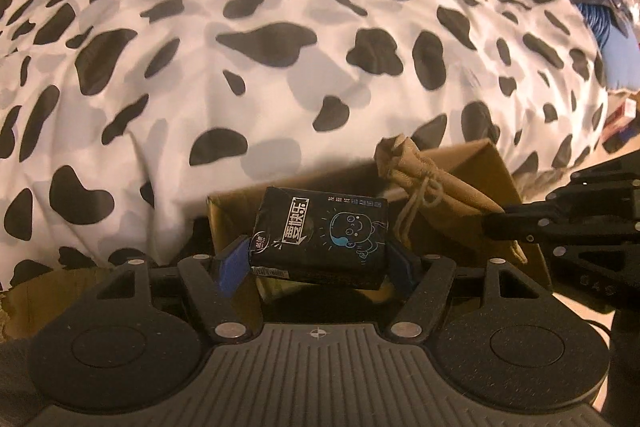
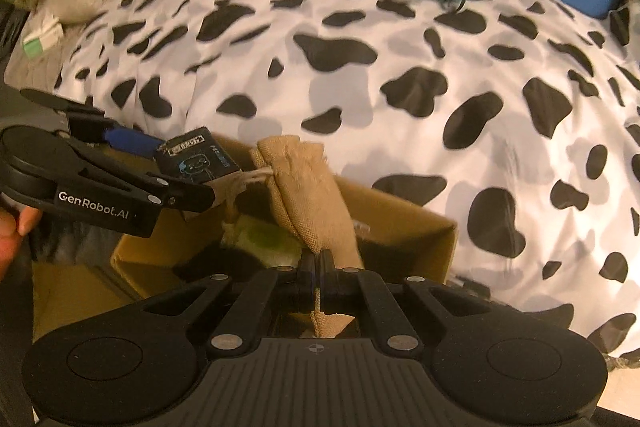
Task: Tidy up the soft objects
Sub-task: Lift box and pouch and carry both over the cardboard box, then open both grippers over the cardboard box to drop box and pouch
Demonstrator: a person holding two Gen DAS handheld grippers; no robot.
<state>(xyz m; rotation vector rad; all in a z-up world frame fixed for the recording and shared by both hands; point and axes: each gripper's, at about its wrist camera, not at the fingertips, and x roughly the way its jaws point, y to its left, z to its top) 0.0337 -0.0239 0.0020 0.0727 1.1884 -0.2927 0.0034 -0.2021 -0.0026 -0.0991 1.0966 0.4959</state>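
Left wrist view: left gripper (image 1: 316,259) clamps black plastic tissue pack (image 1: 320,235); right gripper (image 2: 318,263) pinches tan burlap drawstring pouch (image 2: 308,195) above open brown cardboard box (image 2: 404,215). Risk: pouch snags box edge.

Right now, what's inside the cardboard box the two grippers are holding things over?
In the cardboard box, something pale with a green patch lies under the burlap pouch. The pouch, the black tissue pack and both grippers cover the rest of its inside.
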